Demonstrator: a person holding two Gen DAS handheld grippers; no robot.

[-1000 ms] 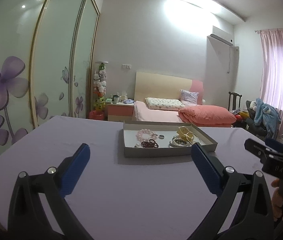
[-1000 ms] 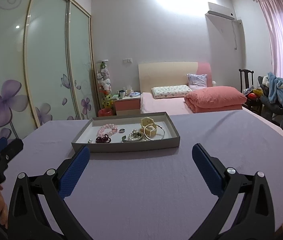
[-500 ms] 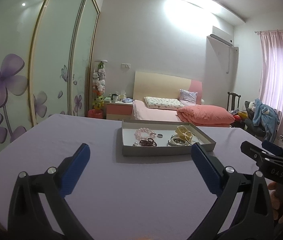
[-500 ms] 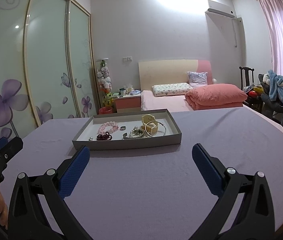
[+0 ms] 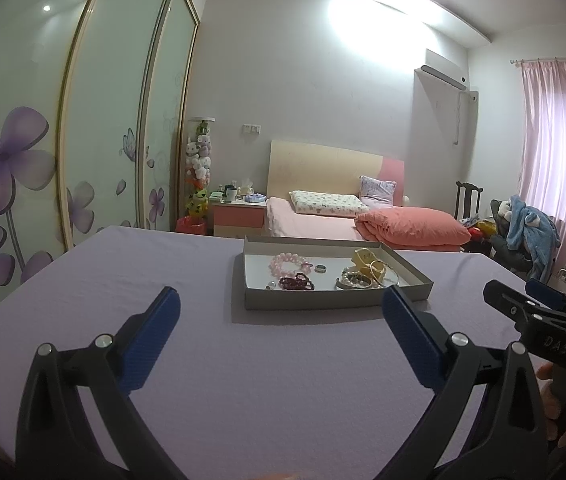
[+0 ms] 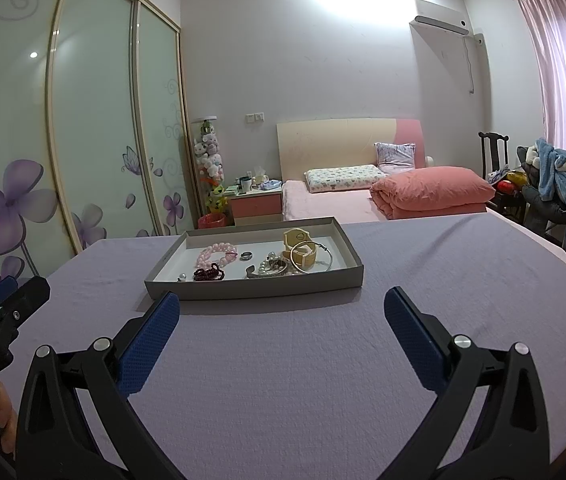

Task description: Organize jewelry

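Holding each claw, left and right, spread wide and empty, short of the tray, you leave room to choose among the bracelets on the purple surface

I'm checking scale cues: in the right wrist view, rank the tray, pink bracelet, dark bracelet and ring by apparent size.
1. tray
2. pink bracelet
3. dark bracelet, only slightly smaller than the pink one, and nearer, so unsure
4. ring

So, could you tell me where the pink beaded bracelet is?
In the right wrist view, the pink beaded bracelet lies left of centre in the grey cardboard tray, behind the dark red beads.
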